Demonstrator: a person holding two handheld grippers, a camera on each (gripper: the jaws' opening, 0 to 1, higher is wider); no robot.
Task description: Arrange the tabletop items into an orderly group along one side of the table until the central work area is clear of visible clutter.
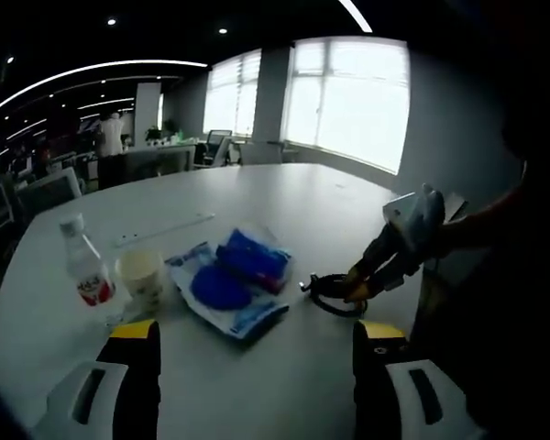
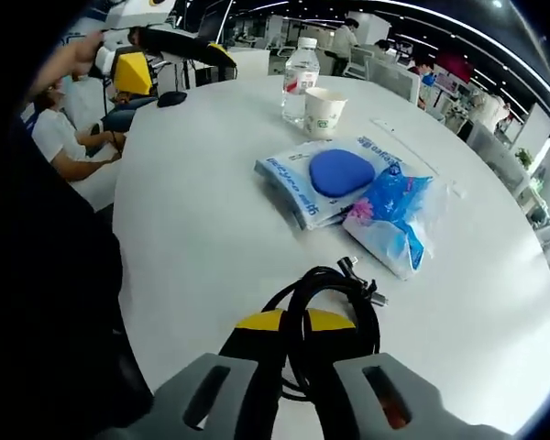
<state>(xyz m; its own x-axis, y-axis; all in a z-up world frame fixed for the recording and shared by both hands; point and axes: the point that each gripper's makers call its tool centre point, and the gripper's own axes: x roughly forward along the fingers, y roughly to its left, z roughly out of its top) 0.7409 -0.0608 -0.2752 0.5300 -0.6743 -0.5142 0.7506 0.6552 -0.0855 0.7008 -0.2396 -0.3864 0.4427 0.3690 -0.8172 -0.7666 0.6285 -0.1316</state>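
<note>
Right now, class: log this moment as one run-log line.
right tongs: shut on black cable coil | left tongs: open, empty | water bottle, paper cup, blue packets: untouched on table

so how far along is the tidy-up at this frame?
Early. Done: nothing clearly; the water bottle and paper cup stand together near one edge. In hand: the right gripper is shut on the black cable coil. Left: the wipes pack with the blue lid and the blue plastic bag still lie mid-table. The left gripper is open, holding nothing.
</note>
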